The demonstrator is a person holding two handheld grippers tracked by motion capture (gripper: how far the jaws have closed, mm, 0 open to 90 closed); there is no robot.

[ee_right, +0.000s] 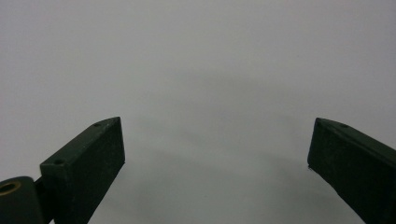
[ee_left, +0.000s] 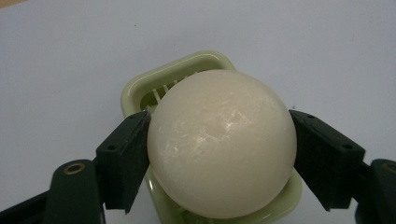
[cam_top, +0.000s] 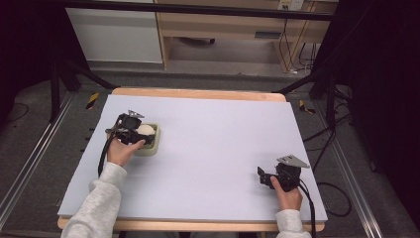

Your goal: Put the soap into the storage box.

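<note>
At the left of the high view, the left tongs (ee_left: 222, 149) are gripping a cream-white ball (ee_left: 222, 144) between both jaws, holding it over a pale green slotted tray (ee_left: 140, 91) sitting on the white surface (cam_top: 213, 144). At the lower right, the right tongs (ee_right: 217, 154) are gaping wide with nothing between them, pointing at bare surface.

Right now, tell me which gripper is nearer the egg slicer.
Left. The left gripper is right over the pale green egg slicer, its fingers clamped on a white egg above it. The right gripper rests far across the table, fingers apart.
</note>
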